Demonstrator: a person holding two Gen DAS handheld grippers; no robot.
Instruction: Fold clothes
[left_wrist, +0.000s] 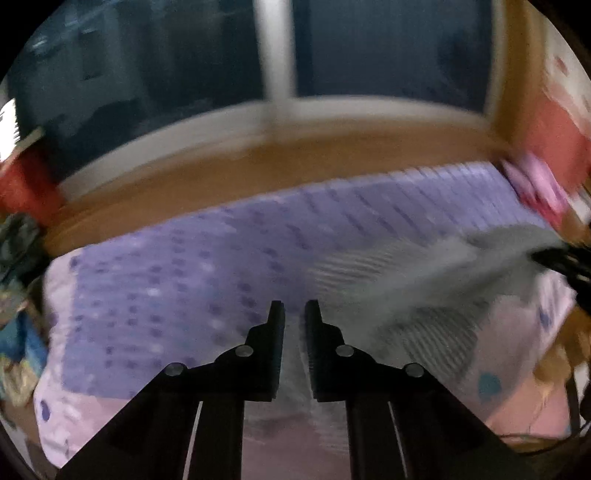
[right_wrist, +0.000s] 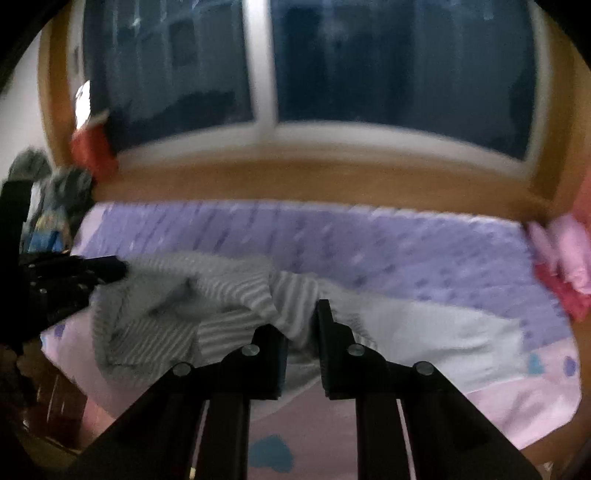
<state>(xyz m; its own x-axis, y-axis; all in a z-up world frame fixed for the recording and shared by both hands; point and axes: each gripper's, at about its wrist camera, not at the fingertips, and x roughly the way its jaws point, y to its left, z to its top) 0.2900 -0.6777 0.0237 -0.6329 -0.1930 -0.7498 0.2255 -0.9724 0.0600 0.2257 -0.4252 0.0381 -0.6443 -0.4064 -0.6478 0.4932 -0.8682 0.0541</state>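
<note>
Grey-striped garment (right_wrist: 229, 295), soft, light and floppy, sags over the bed (right_wrist: 406, 243); right gripper (right_wrist: 301, 321) jaws pinch its edge, left gripper (left_wrist: 294, 314) jaws likewise nipping cloth.

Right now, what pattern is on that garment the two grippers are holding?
Thin grey and white stripes on the garment, clearest in the right wrist view.
</note>
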